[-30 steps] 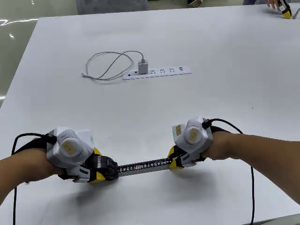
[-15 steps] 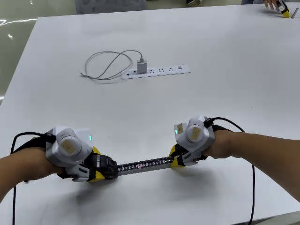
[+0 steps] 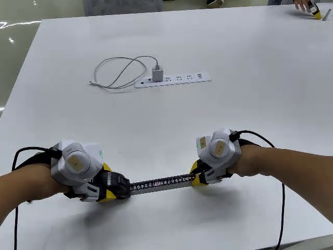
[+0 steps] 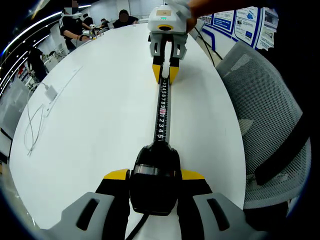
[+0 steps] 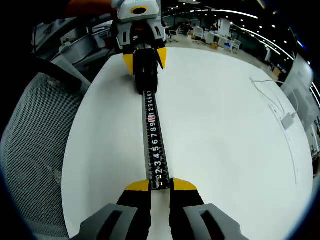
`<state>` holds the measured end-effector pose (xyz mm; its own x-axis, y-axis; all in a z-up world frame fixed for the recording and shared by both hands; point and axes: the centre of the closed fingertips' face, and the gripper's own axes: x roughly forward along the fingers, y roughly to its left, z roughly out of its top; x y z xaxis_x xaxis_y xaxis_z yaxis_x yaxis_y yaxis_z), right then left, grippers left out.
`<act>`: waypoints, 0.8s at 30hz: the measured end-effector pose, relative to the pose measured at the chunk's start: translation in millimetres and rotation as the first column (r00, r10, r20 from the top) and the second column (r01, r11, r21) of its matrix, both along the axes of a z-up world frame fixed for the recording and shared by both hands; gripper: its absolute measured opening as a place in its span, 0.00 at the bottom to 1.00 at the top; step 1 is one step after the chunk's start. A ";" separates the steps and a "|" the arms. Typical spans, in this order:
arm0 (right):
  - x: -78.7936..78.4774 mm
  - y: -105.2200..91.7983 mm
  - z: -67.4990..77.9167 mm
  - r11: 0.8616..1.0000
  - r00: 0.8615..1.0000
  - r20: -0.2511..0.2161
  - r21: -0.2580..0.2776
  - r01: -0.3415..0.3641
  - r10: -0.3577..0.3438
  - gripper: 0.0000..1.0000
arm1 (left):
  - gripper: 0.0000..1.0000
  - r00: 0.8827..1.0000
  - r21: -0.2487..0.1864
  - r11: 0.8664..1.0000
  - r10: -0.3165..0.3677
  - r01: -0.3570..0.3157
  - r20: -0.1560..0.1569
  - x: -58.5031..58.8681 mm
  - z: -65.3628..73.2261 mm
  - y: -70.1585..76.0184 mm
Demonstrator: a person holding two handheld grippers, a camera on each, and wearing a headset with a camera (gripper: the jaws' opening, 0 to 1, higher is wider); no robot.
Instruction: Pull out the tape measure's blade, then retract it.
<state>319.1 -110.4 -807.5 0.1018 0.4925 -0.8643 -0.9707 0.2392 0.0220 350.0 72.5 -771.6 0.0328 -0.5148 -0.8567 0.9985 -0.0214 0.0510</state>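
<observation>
The black tape measure case (image 4: 154,176) sits clamped between my left gripper's yellow-tipped jaws, and my left gripper (image 3: 107,188) is shut on it near the table's front edge. Its dark numbered blade (image 3: 160,183) runs rightwards just above the white table (image 3: 208,47). My right gripper (image 3: 196,178) is shut on the blade's end (image 5: 159,183). In the right gripper view the blade (image 5: 153,140) stretches away to the case (image 5: 145,70) in the left gripper (image 5: 144,59). The left gripper view looks along the blade (image 4: 162,112) to the right gripper (image 4: 166,74).
A white power strip (image 3: 174,79) with a plugged charger and a looped white cable (image 3: 117,73) lies mid-table. Black cables trail from both grippers. A grey mesh chair (image 4: 260,110) stands at the table's near edge. Another person's hand with a gripper (image 3: 311,7) is at the far right corner.
My right gripper has moved a little to the right, and slightly more of the blade is out. The left gripper and the case have stayed in place.
</observation>
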 end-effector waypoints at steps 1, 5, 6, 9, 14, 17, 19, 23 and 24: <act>0.0 -0.4 0.0 1.000 1.000 0.000 -0.001 -0.001 0.001 0.09 | 0.31 1.000 0.000 1.000 0.000 0.000 0.000 0.0 0.0 0.0; -0.8 -3.1 0.0 1.000 1.000 0.001 -0.002 0.003 -0.003 0.09 | 0.31 1.000 -0.001 1.000 0.001 -0.001 0.002 0.0 0.1 -0.2; -1.1 -3.5 0.0 1.000 1.000 0.000 -0.002 0.004 -0.004 0.09 | 0.31 1.000 0.000 1.000 0.000 0.000 0.002 -0.1 0.0 -0.2; -1.3 -5.5 0.0 1.000 1.000 0.000 -0.005 0.004 -0.004 0.09 | 0.31 1.000 0.000 1.000 0.000 0.000 0.003 -0.3 0.0 -0.4; -1.6 -8.2 -0.1 1.000 1.000 -0.002 -0.005 0.005 -0.005 0.09 | 0.31 1.000 0.000 1.000 0.001 -0.001 -0.001 -0.3 0.0 -0.4; -2.0 -9.5 0.0 1.000 1.000 -0.002 -0.006 0.006 -0.006 0.09 | 0.31 1.000 0.002 1.000 0.000 0.000 -0.003 0.2 -0.1 -0.5; -2.0 -10.6 0.0 1.000 1.000 -0.002 -0.006 0.005 -0.005 0.09 | 0.31 1.000 0.002 1.000 0.000 0.001 -0.002 0.0 0.0 -0.4; -2.1 -14.1 -0.1 1.000 1.000 -0.005 -0.005 0.008 -0.008 0.09 | 0.31 1.000 0.000 1.000 0.001 -0.001 0.000 0.3 -0.1 -0.5; -2.1 -14.5 -0.2 1.000 1.000 -0.005 -0.005 0.009 -0.009 0.09 | 0.31 1.000 0.000 1.000 0.000 0.000 0.000 0.3 -0.1 -0.5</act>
